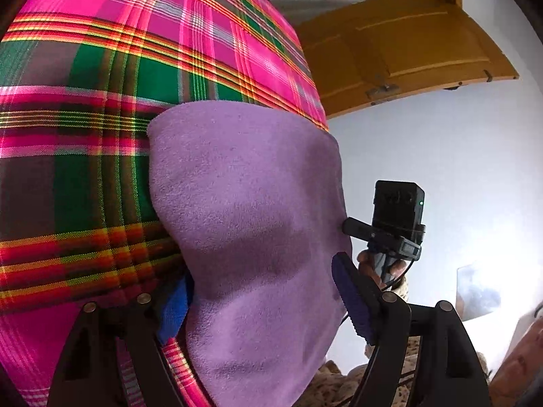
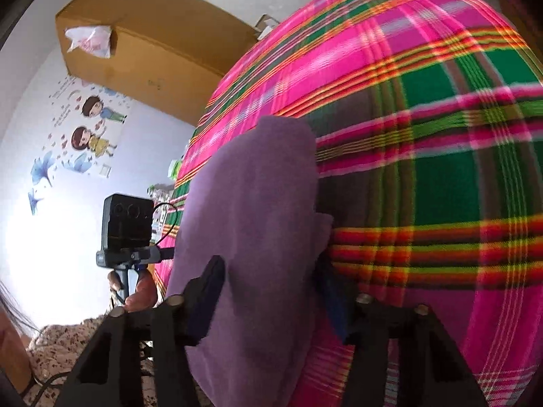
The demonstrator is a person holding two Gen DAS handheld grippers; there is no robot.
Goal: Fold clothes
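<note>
Plaid bedspread (image 1: 101, 135) behind; both tongs (image 1: 264, 308) (image 2: 271, 298) pinch purple cloth (image 1: 251, 237), blocking view; cardboard box (image 2: 152, 34) beyond.

Showing a plain lilac cloth (image 1: 247, 224) over a bedsheet (image 1: 85, 135) checked in pink, green, red and yellow; mustard-brown door (image 1: 407, 47) behind.

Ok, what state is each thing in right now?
purple cloth: lifted, held at both edges, draped over the plaid sheet
left tool: shut on the cloth
right tool: shut on the cloth
plaid sheet: spread flat
cardboard box: closed
</note>
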